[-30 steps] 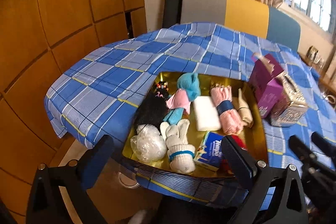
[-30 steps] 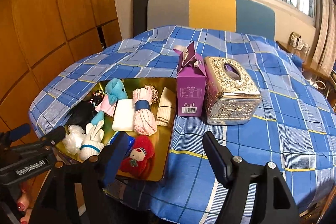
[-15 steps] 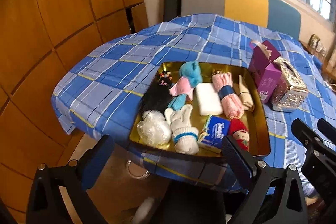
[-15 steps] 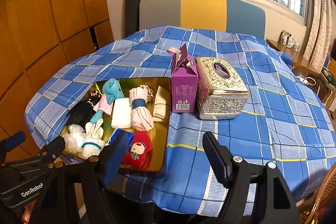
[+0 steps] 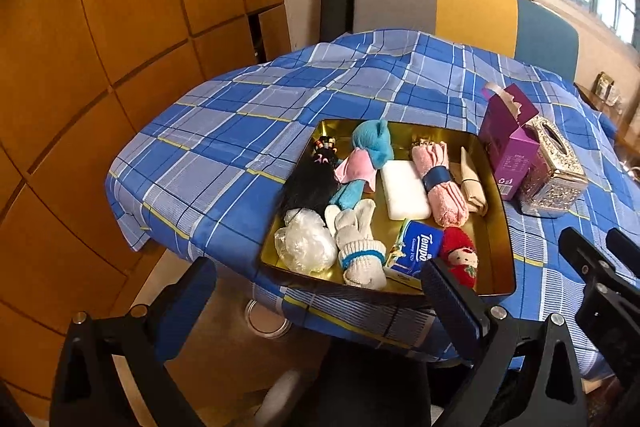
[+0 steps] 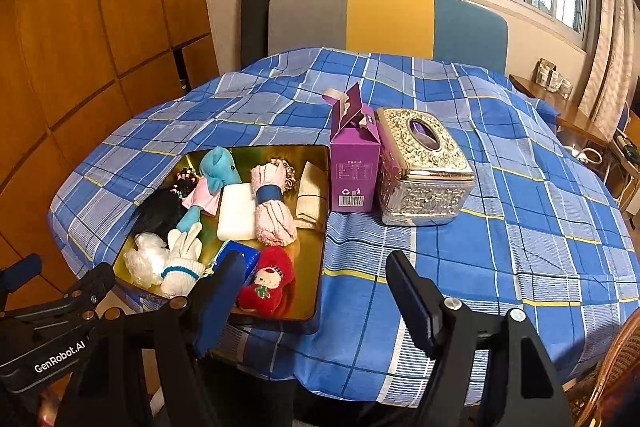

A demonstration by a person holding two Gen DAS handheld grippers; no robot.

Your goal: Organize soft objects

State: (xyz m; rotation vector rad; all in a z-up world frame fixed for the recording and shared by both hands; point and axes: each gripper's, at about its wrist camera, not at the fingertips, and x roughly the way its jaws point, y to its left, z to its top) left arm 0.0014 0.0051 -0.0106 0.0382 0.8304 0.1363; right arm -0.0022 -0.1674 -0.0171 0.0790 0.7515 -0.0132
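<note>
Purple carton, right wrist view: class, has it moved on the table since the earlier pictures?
No. The purple carton still stands against the silver tissue box, right beside the gold tray, as before; only the camera's framing shifted.

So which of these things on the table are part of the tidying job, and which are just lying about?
Part of the job, all lying in the gold tray:
blue plush toy
pink towel roll
white sponge
red doll
white glove
tissue pack

Probably just lying about, beside the tray:
purple carton
silver tissue box
</note>
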